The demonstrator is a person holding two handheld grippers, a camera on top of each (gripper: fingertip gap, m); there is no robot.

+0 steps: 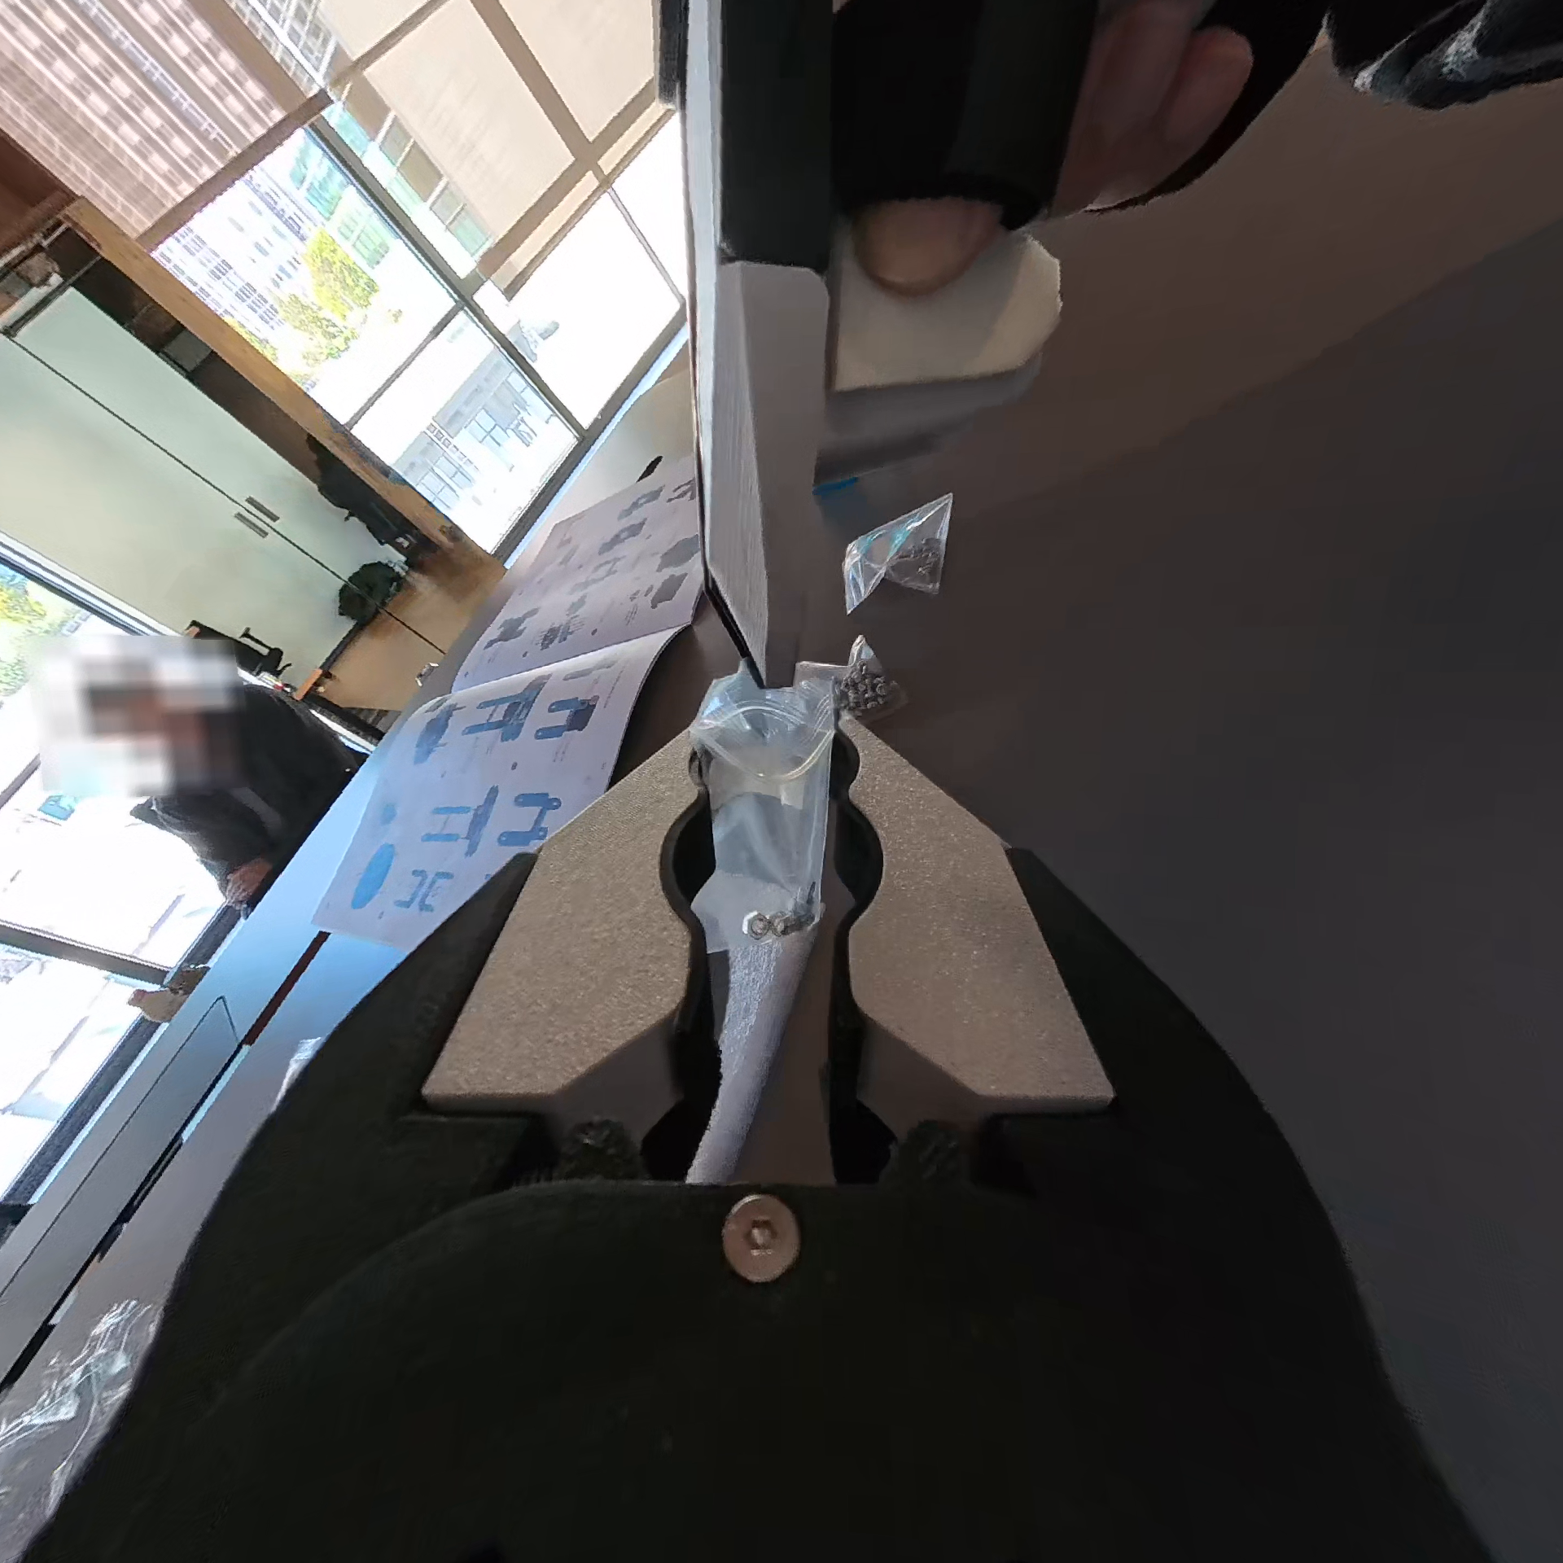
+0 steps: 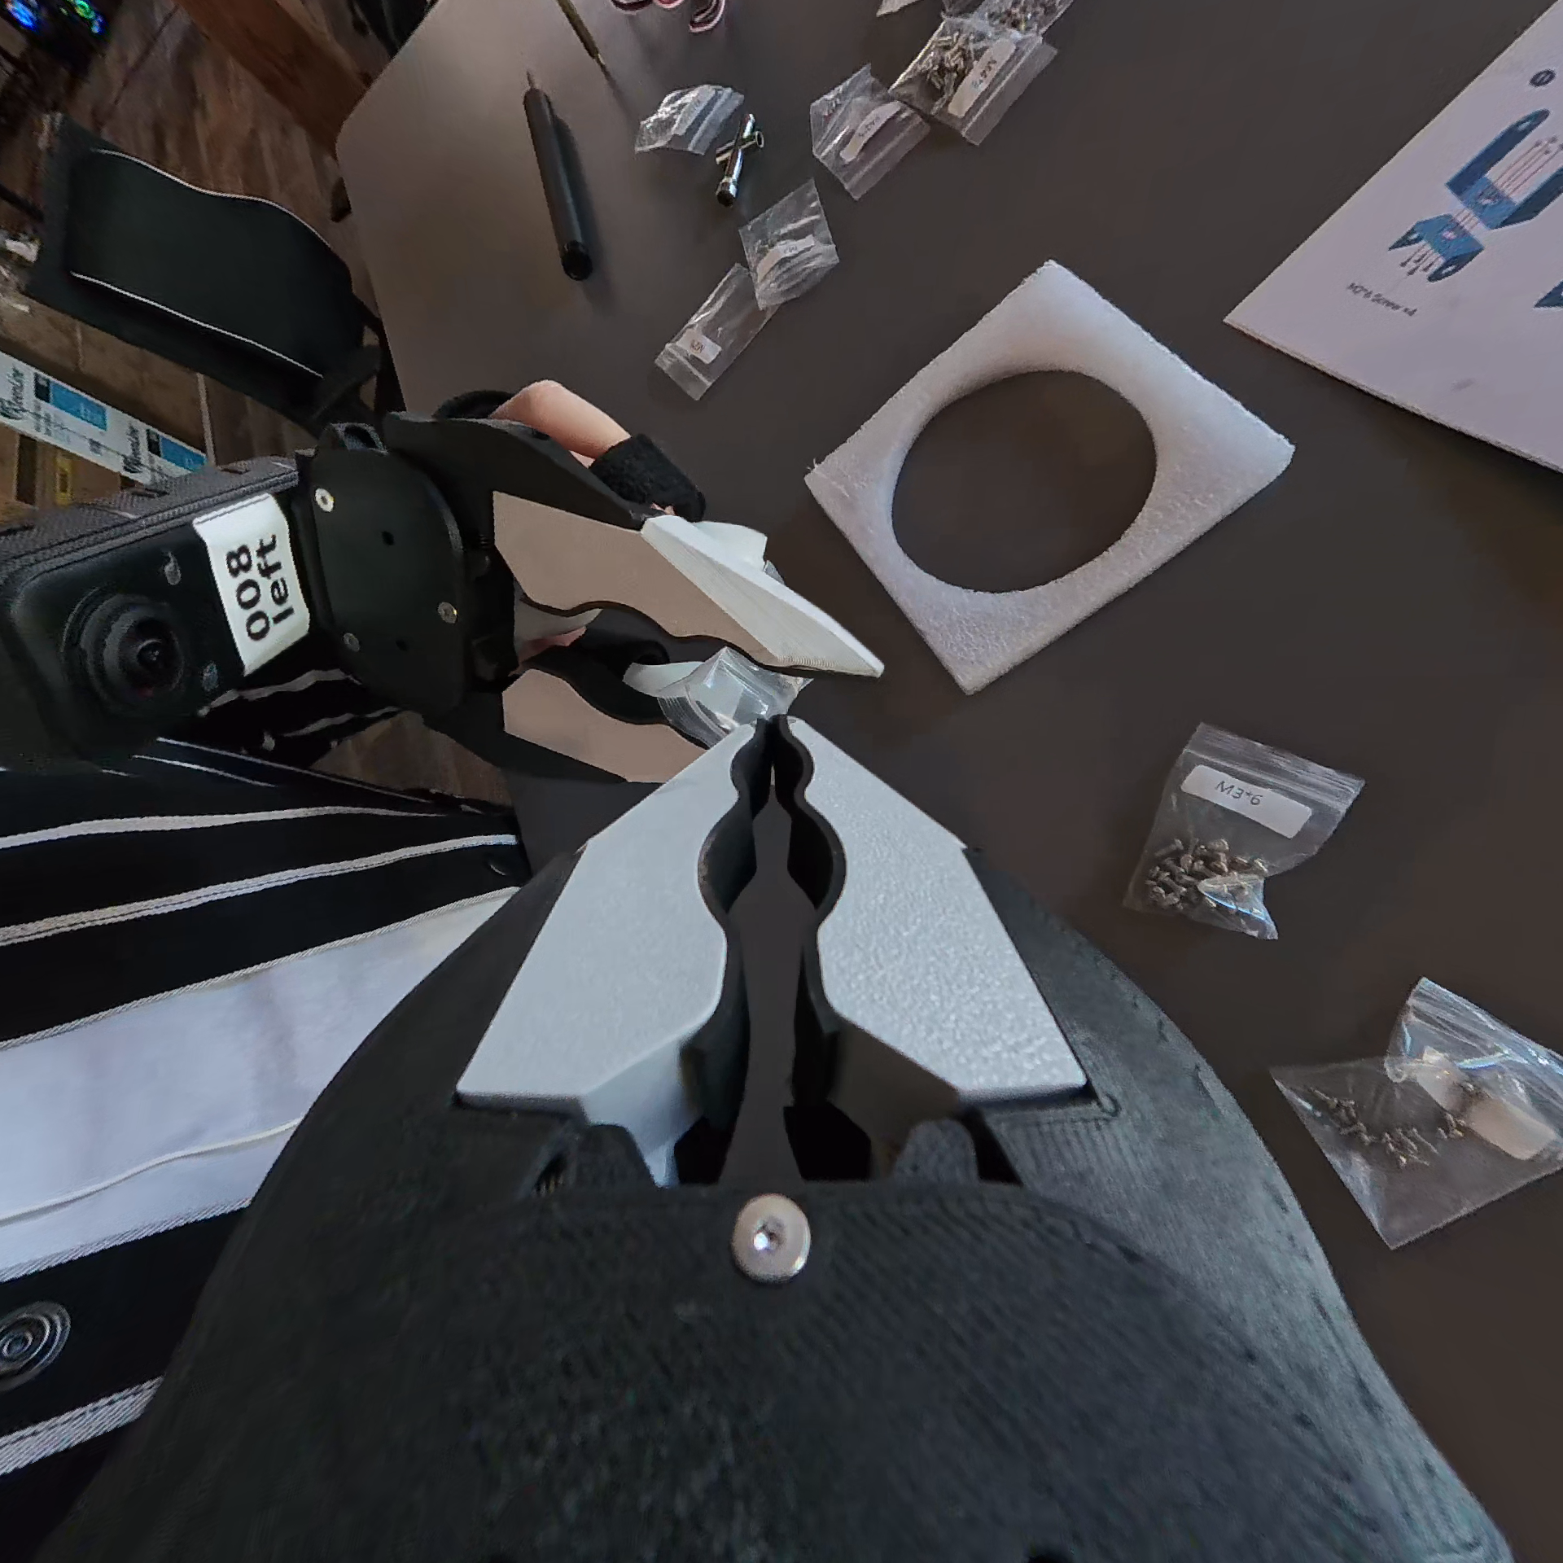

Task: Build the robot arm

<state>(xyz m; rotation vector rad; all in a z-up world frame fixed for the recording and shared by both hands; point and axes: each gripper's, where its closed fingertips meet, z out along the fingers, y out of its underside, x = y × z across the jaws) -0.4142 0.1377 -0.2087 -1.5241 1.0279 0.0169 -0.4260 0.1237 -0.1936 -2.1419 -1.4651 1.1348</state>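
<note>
Dark grey tabletop [image 2: 1269, 677] is filling both views, with tall windows [image 1: 406, 279] and a person [image 1: 228, 761] standing far off at the left of the left wrist view.

Left wrist view, left to right: an open instruction booklet [image 1: 507, 736] with blue diagrams is lying flat on the table. Beside it, the left gripper [image 1: 765, 744] is clamping a small clear zip bag [image 1: 765, 812], its jaws drawn in narrow around the plastic; a few small screws [image 1: 778, 922] are sitting inside the bag, low between the fingers. The right gripper [image 1: 757, 677] is coming down from above, its tip meeting the bag's top edge. Another small clear bag [image 1: 901, 550] is lying on the table just beyond.

Right wrist view, left to right: the left gripper [image 2: 795, 685] is reaching in sideways, with the bag [image 2: 727, 689] pinched in it. The right gripper [image 2: 774, 727] is sitting nearly closed, its tips pressing at the bag's edge; whether plastic is caught between them I cannot tell. A black screwdriver [image 2: 554, 178] and several parts bags [image 2: 744, 245] are lying farther off. A white foam square [image 2: 854, 524] with a round hole is resting to the right, then two screw bags [image 2: 1235, 837], well apart from both grippers.
</note>
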